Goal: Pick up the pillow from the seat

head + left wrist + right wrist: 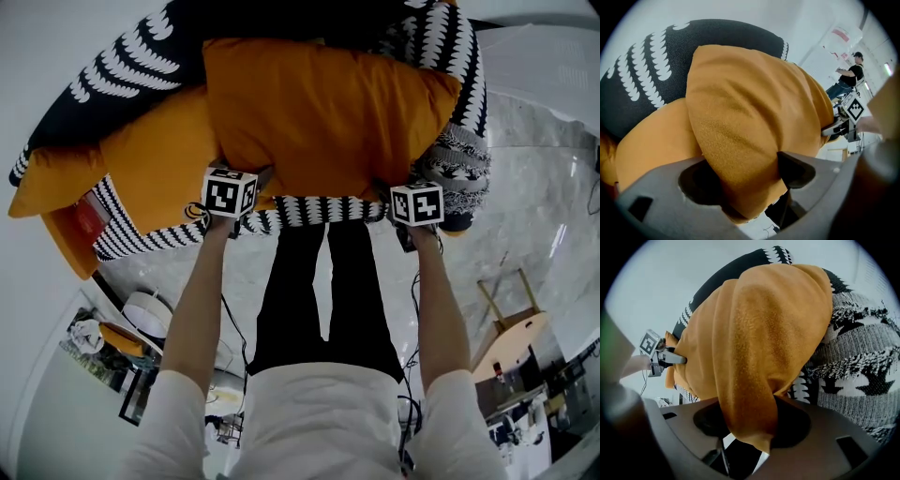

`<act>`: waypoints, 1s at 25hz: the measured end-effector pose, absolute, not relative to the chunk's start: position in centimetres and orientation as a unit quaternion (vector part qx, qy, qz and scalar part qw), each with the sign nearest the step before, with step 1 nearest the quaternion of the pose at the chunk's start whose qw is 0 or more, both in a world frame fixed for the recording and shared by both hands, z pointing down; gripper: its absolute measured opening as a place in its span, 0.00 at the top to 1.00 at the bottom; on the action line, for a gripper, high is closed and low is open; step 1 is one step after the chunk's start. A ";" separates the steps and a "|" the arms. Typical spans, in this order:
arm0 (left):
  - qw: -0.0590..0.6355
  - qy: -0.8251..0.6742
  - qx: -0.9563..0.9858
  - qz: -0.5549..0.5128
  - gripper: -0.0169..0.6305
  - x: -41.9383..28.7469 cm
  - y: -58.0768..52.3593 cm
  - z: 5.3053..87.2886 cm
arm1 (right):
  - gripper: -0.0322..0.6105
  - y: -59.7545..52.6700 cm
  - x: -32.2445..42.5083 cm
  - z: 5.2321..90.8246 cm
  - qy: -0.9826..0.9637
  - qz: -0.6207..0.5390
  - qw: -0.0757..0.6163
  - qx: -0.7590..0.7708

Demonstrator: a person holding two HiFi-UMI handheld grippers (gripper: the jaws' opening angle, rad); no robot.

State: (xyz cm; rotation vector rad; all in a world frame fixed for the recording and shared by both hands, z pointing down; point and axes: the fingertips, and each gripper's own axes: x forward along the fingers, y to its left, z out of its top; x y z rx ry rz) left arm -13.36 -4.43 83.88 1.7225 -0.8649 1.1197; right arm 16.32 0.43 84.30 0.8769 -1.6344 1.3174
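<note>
The floor [539, 197] under the person is pale veined marble, and a plain white wall rises beyond the seat. A wooden stool [511, 323] stands on the floor behind and to the right of the right gripper [417, 203].

The seat ahead of both grippers is heaped with soft things. A black-and-white toothed-pattern cushion [122, 66] lies beyond the left gripper [230, 194], a grey knitted blanket [464, 164] bunches just right of the right gripper, and a strip of the same toothed fabric [319, 209] runs between the two grippers.

There are two orange pillows. The task's pillow [323, 103] lies on top of the heap, spanning from one gripper to the other. The second orange pillow [141, 159] lies partly under it, to the left of the left gripper.

Both grippers are clamped on the top pillow's near edge: the left gripper [745, 173] squeezes a thick fold of one corner, and the right gripper [750, 420] pinches the other corner thinner.
</note>
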 end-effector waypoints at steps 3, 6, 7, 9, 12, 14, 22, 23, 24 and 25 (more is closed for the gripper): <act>0.437 -0.349 0.690 0.459 0.45 -13.1 -4.2 83.7 | 0.59 0.9 16.5 84.3 -0.638 0.525 0.449 0.341; 0.432 -0.355 0.689 0.462 0.53 -12.9 -4.1 82.9 | 0.62 0.7 16.4 83.6 -0.633 0.518 0.462 0.342; 0.430 -0.357 0.689 0.461 0.54 -12.8 -4.1 82.5 | 0.63 0.7 16.4 83.2 -0.633 0.516 0.461 0.347; 0.426 -0.359 0.691 0.460 0.58 -12.7 -3.9 81.8 | 0.64 0.8 16.5 82.3 -0.631 0.515 0.455 0.360; 0.424 -0.366 0.692 0.455 0.61 -12.7 -3.6 80.8 | 0.66 1.0 16.4 81.1 -0.624 0.519 0.447 0.377; 0.424 -0.374 0.691 0.450 0.62 -12.7 -3.4 80.2 | 0.67 0.8 16.5 80.3 -0.623 0.516 0.445 0.383; 0.430 -0.405 0.674 0.443 0.65 -12.0 -0.9 75.0 | 0.68 1.5 17.2 76.4 -0.641 0.498 0.441 0.382; 0.429 -0.406 0.674 0.443 0.66 -12.0 -0.5 74.5 | 0.68 1.9 17.3 76.0 -0.641 0.498 0.442 0.381; 0.429 -0.408 0.674 0.443 0.66 -12.0 -0.1 74.0 | 0.68 2.2 17.3 75.5 -0.642 0.497 0.443 0.380; 0.430 -0.409 0.673 0.442 0.66 -12.0 0.2 73.5 | 0.68 2.6 17.3 75.0 -0.642 0.496 0.444 0.380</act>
